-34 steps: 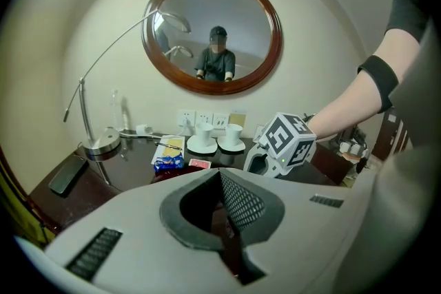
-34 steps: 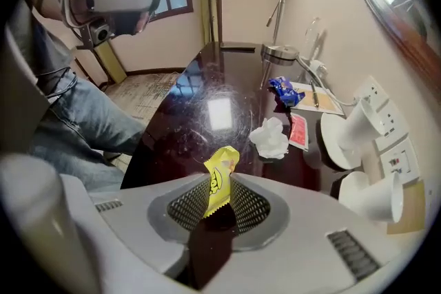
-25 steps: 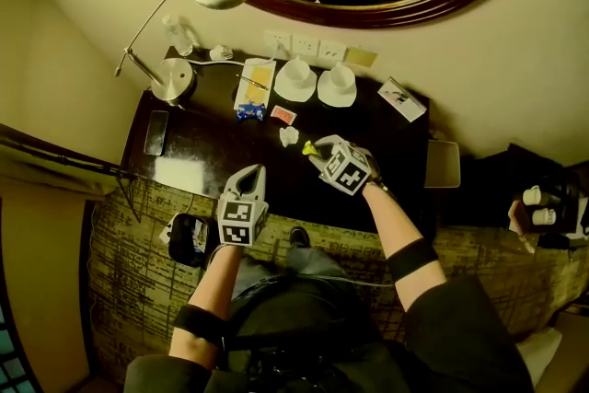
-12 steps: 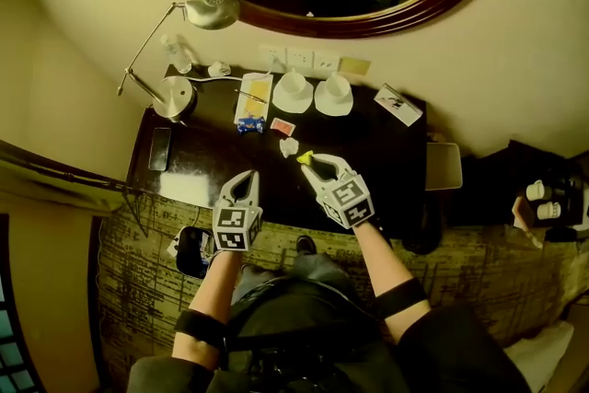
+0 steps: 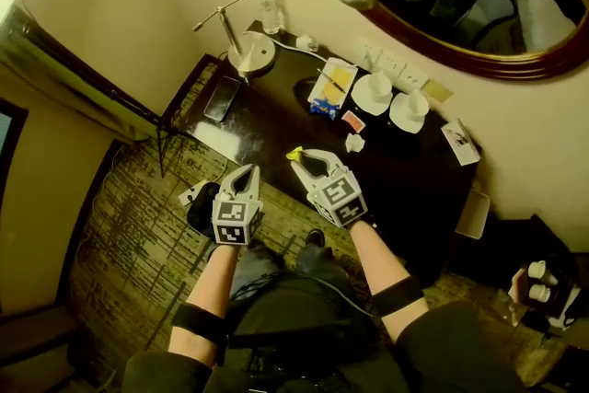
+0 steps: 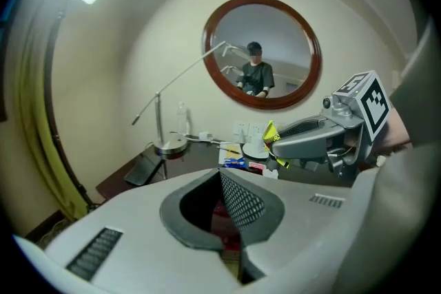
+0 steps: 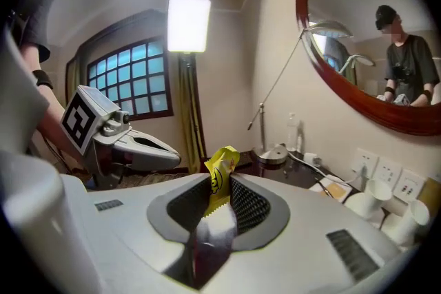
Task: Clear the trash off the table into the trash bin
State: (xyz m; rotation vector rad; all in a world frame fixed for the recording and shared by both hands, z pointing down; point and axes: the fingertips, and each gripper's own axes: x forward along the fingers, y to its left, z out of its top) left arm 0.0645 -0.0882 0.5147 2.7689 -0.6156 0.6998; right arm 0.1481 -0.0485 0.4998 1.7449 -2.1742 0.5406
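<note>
While the right claw (image 5: 302, 161) pinches the yellow snack wrapper (image 7: 222, 165) clear of the counter (image 5: 276, 120), likely for carrying to the trash bin (image 5: 199, 209) on the floor, the left claw (image 6: 220, 177) is clenched empty.

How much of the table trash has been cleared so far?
Done: nothing visibly binned. In hand: a yellow wrapper pinched in the right hand-held gripper; the left hand-held gripper is shut and empty. Left: a crumpled white scrap, a red packet and a blue wrapper lie on the table.
</note>
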